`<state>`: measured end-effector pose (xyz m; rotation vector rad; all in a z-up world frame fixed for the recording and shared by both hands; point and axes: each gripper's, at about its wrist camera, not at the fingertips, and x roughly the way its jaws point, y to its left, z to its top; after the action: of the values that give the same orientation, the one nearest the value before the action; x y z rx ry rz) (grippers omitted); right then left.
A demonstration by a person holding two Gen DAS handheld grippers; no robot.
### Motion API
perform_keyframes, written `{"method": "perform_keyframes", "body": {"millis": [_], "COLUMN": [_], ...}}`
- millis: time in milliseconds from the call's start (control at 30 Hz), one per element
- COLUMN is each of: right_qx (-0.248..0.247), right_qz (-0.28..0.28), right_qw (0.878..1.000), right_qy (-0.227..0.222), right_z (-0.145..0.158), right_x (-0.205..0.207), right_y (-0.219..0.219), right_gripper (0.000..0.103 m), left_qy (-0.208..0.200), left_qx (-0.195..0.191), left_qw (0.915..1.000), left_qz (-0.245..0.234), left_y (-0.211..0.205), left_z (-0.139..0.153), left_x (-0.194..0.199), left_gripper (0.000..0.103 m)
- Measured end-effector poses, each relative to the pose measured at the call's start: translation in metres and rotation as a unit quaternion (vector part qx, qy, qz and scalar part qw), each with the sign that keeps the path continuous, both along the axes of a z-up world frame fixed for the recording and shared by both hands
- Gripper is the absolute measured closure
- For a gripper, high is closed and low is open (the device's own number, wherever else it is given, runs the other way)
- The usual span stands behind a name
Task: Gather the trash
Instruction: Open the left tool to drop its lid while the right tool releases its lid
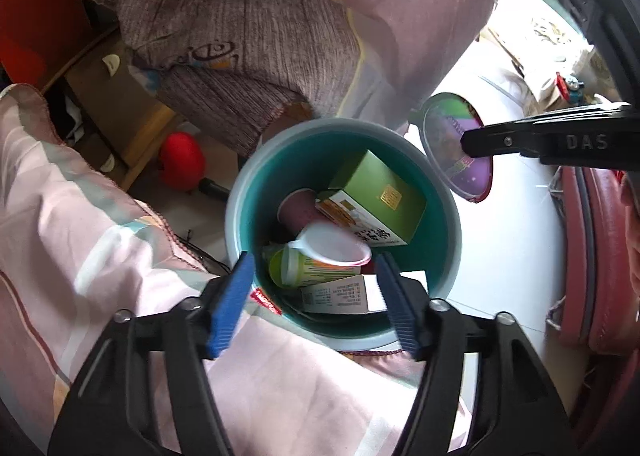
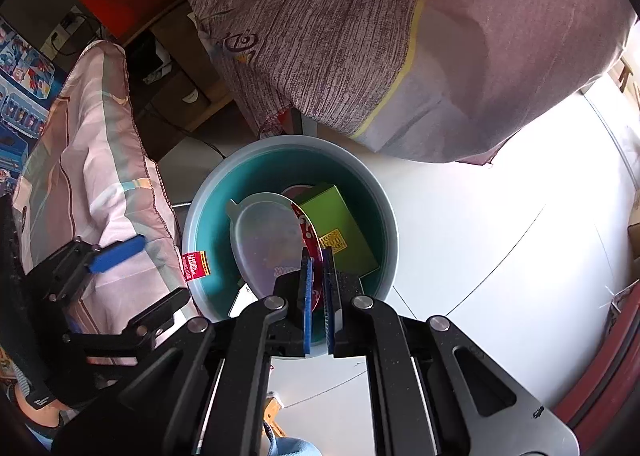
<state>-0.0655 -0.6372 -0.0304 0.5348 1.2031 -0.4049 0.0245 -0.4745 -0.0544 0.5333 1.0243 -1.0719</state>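
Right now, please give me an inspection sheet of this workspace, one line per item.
Surface: pale floor.
Job's things: teal bin holds green box, lidded cup, other packaging.
Clutter: red ball beside bin.
Grippers: left claw open, empty, above bin; right claw shut on clear-lidded container over bin.
Cables: dark cable on floor behind bin.
Surroundings: pink bedding, grey draped cloth.
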Motion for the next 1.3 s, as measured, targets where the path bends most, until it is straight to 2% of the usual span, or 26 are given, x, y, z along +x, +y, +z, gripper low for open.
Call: {"method": "perform_keyframes", "body": {"millis": [200, 300, 1200, 1233, 1300], "right_qx": [0.001, 0.0, 0.007, 0.007, 0.004], "right_qz": [0.008, 0.014, 0.047, 0.047, 0.048], "right_qw": [1.0, 1.0, 0.998, 0.998, 0.998], "right_qy": [0.006, 0.006, 0.029, 0.029, 0.027], "right_z": [-0.002, -0.001, -0.01, -0.01, -0.009], "right_x": [0.008, 0.012, 0.042, 0.042, 0.041], "right_y": [0.002, 0.006, 0.022, 0.022, 0.022], "right_gripper": [0.098, 0.098, 0.094, 0.093, 0.084], "left_qy": [-0.007, -0.004, 0.003, 0.003, 0.003], "left_qx": [-0.016, -0.028, -0.02, -0.02, -0.018], "left_qw": [0.9997, 0.9991, 0.9965, 0.9964, 0.9964], "left_qz": [0.02, 0.032, 0.08, 0.082, 0.083], "left_y": [0.019, 0.031, 0.056, 0.056, 0.056], "left_z": [0.012, 0.019, 0.01, 0.009, 0.009], "left_x": [0.005, 0.009, 0.032, 0.032, 0.033], "left_gripper": [0.01, 0.006, 0.004, 0.004, 0.004]}}
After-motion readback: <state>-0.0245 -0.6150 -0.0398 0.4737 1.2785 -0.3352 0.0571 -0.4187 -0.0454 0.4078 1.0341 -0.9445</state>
